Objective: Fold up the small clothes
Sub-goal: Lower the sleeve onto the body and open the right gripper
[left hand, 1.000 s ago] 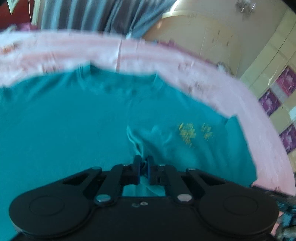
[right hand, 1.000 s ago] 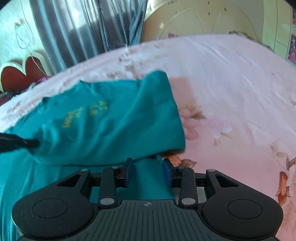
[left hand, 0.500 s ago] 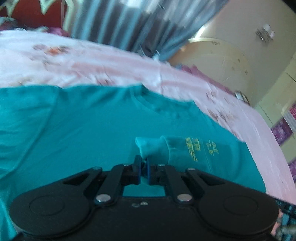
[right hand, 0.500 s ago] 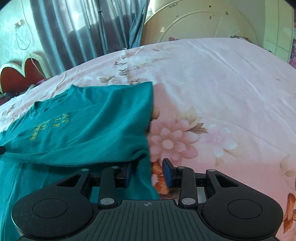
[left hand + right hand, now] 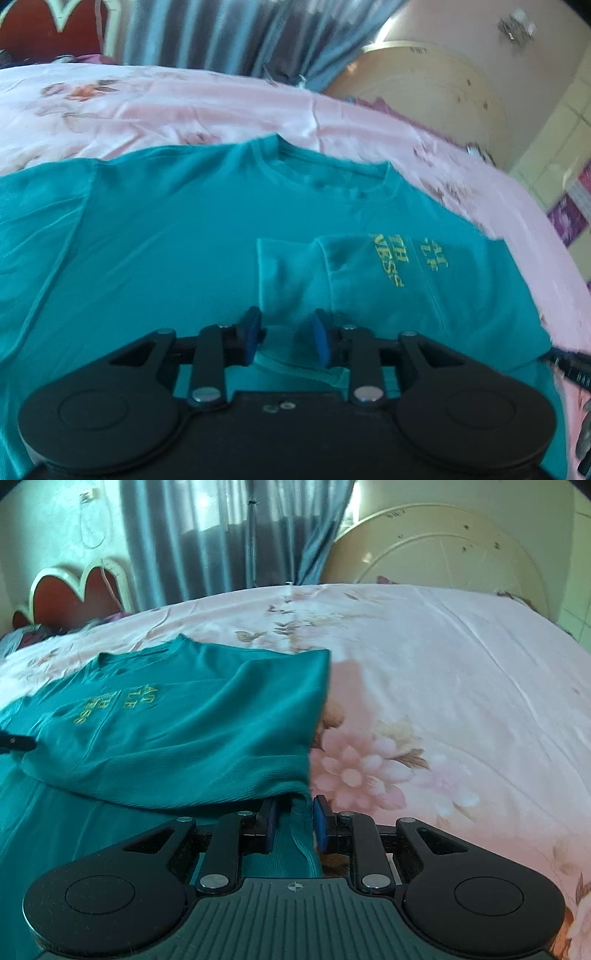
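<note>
The left gripper [image 5: 284,338] stands with its jaws parted, having just been opening; a ridge of the teal shirt [image 5: 177,236] lies between the blue pads [image 5: 252,334] but they do not visibly press on it, so the cloth reads as released. The right gripper [image 5: 293,821] has just been closing: in its own view the pads [image 5: 320,821] stand a little apart with the folded side edge of the shirt [image 5: 177,738] bunched between them, and they appear to be clamped on that edge. The step in hand, as judged, is the first lengthwise fold: the panel carrying the yellow lettering [image 5: 391,258] is laid over the body, at 1 o'clock from the left gripper, while the collar [image 5: 295,155] lies at 12 o'clock. The garment lies on the pink floral bedsheet [image 5: 443,686], spread from 9 to 12 o'clock of the right gripper. The next move likely calls for the left gripper to withdraw clear without dragging the flap, then take the unfolded sleeve side [image 5: 40,206] at 10 o'clock and bring it across. Around the bed stand grey curtains [image 5: 229,542] at 12 o'clock, a cream round panel [image 5: 436,550] at 1 o'clock and a scalloped red headboard [image 5: 74,590] at 10 o'clock. Nothing on the sheet obstructs; the slack lower flap edge could slip.
</note>
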Demonstrator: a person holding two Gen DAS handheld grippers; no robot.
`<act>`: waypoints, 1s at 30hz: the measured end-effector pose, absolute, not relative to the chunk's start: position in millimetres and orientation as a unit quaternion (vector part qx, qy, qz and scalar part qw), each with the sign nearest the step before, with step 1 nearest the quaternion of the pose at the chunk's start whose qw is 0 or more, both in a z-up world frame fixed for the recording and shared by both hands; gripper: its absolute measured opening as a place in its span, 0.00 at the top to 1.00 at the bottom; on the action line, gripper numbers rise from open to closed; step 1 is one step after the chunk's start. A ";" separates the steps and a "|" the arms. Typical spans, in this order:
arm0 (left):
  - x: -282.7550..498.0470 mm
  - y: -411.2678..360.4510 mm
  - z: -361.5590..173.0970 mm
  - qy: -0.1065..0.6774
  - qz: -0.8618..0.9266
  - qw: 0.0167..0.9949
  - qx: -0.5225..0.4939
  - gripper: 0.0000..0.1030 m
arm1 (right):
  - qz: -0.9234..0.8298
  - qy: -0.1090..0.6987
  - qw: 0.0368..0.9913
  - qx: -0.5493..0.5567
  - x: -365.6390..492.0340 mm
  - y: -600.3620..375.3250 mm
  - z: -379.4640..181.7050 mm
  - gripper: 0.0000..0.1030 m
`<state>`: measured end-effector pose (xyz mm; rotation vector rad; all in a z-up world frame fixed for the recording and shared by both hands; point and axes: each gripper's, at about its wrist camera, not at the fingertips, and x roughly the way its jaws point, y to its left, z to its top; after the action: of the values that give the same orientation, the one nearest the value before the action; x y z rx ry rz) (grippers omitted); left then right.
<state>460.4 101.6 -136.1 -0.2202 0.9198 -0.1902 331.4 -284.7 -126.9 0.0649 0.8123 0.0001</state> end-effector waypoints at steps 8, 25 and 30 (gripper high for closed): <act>458.7 107.9 -138.5 0.421 -0.059 0.897 -0.117 0.97 | -0.023 0.409 0.911 0.047 327.5 -296.3 -136.1 0.96; 497.3 123.8 -138.4 0.426 -0.095 0.883 -0.171 0.50 | 0.033 0.337 0.897 0.285 439.7 -375.2 -109.4 0.52; 506.4 128.8 -145.0 0.435 -0.130 0.862 -0.224 0.67 | 0.054 0.383 0.866 0.316 484.2 -391.5 -137.4 0.63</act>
<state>506.4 128.8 -145.0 -0.4707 0.9125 -0.2732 484.2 -391.5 -137.4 0.6620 0.8014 0.1140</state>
